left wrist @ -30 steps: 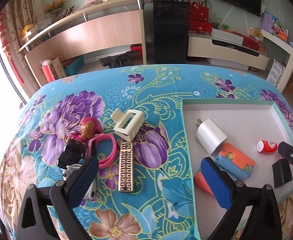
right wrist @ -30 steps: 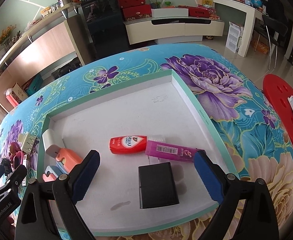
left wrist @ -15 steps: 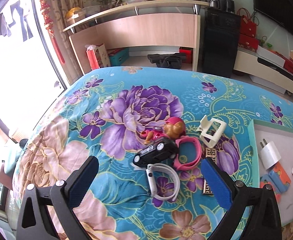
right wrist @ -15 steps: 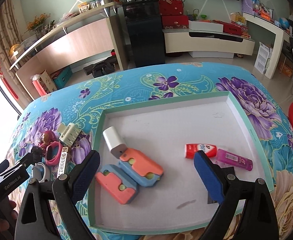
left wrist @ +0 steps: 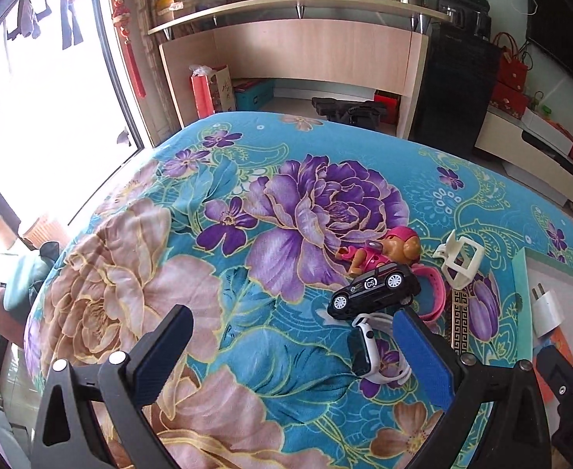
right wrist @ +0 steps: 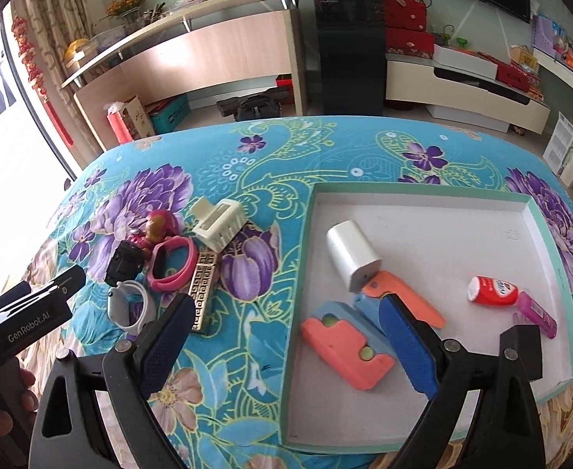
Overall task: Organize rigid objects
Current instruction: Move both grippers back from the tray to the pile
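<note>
A cluster of small rigid things lies on the floral cloth of the bench (right wrist: 325, 148), left of centre in the right wrist view: a black toy car (left wrist: 374, 291), a pink toy figure (left wrist: 380, 252), a pink wristband (right wrist: 171, 264), a white smartwatch (left wrist: 372, 355), a cream hair claw (right wrist: 218, 224) and a gold patterned bar (right wrist: 204, 293), all touching or just beside one another. To the right of them sits a shallow tray (right wrist: 552, 250) with a teal rim, holding a white charger plug (right wrist: 351, 256), two orange-and-blue blocks (right wrist: 345, 346), a small red bottle (right wrist: 491, 291) and a purple tube (right wrist: 536, 312). The left hand-held gripper (left wrist: 292, 351) hovers over the cloth at the lower middle of its own view, jaws spread wide and empty, its right finger just in front of the smartwatch. The right hand-held gripper (right wrist: 282, 332) is likewise spread wide and empty, straddling the tray's left rim. A hand (right wrist: 1, 402) grips the left tool at the lower left.
</note>
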### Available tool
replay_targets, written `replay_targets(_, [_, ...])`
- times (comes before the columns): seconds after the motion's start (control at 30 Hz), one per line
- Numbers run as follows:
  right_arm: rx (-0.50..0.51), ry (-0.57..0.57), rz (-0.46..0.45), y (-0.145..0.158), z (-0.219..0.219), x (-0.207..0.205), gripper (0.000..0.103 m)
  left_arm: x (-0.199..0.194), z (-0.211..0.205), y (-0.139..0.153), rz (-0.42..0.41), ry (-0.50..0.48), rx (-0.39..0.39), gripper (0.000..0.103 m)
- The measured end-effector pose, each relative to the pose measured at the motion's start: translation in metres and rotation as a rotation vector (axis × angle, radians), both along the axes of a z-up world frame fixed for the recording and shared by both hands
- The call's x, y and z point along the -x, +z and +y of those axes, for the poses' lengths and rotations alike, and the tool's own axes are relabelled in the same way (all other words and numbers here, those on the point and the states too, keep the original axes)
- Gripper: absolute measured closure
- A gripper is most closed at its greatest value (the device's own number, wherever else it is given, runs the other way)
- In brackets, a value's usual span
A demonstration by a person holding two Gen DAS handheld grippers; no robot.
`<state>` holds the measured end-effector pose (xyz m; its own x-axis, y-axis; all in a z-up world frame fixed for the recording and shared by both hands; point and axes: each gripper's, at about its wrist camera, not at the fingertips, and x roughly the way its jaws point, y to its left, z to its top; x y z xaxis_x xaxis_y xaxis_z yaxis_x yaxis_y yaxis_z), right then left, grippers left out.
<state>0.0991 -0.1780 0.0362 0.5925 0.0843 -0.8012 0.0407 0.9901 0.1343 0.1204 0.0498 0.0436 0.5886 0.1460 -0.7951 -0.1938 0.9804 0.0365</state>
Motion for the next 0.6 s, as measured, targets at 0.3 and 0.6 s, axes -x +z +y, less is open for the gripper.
replay_targets(0.3, [-0.035,0.11,0.035,-0.016,0.052,-0.007,0.008,0.001,0.031,-0.007,0.022,0.032,0.067,0.0])
replay_targets(0.6, [0.022,0.137,0.076,-0.034,0.07,-0.012,0.008,-0.001,0.04,-0.023,0.061,0.026,0.128,0.0])
